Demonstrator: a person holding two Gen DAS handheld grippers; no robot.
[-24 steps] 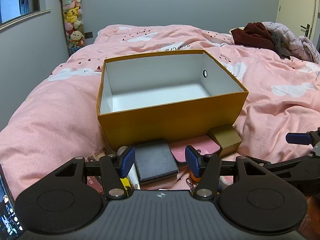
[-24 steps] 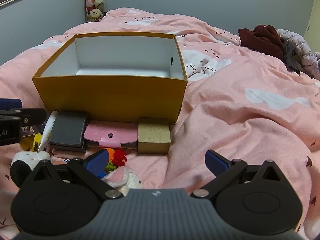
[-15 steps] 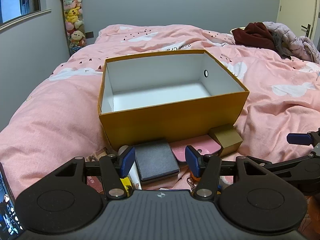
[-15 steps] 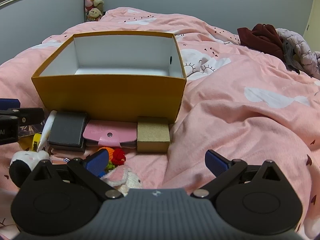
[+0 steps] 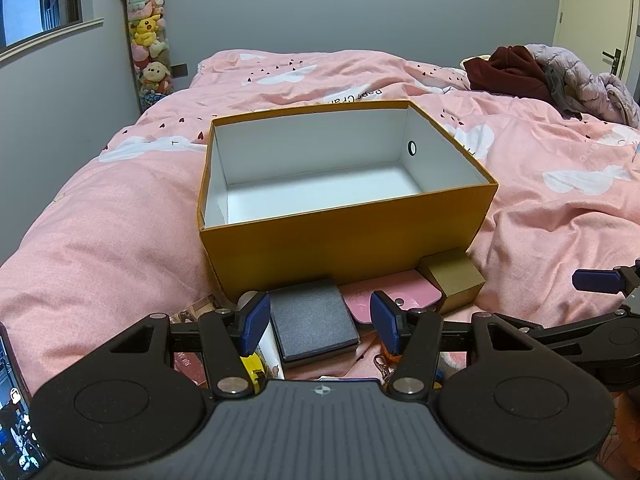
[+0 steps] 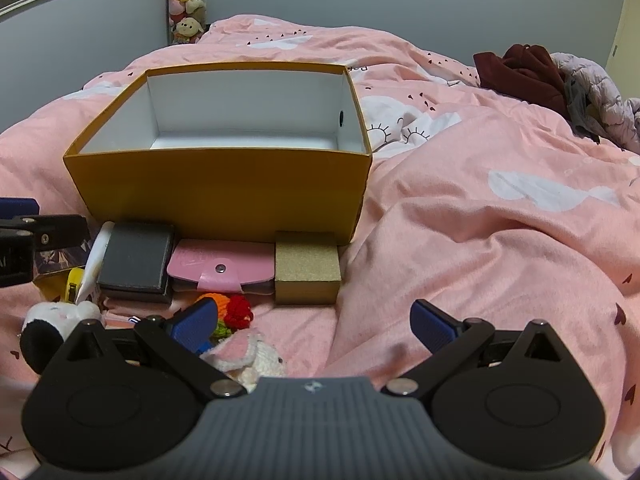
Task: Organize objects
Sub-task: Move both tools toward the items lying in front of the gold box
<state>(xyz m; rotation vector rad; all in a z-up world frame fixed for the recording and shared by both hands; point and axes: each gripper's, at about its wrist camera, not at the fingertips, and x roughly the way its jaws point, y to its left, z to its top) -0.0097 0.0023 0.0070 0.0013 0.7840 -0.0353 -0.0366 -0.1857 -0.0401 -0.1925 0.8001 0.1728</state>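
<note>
An open orange box [image 5: 348, 248] with a white, empty inside sits on the pink duvet [image 5: 104, 240]. Along its near wall lie a black flat box [image 5: 308, 308], a pink snap wallet [image 6: 224, 266] and a small gold box [image 6: 306, 274]. My left gripper [image 5: 320, 328] hovers open above the black box, its blue pads clear of it. My right gripper [image 6: 316, 324] is open wide over bare duvet, nothing between its fingers. Near its left finger lie a crocheted orange-and-red piece [image 6: 232, 308] and a pink-white knitted toy [image 6: 248, 356]. A white tube [image 6: 94, 264] lies beside the black box.
A black-and-white plush [image 6: 52, 320] and a yellow item [image 6: 70, 280] lie at the left. Dark red clothes and a quilted jacket [image 5: 520, 72] are piled at the back right. A column of stuffed toys [image 5: 148, 48] stands against the wall. A phone screen [image 5: 12, 420] shows at lower left.
</note>
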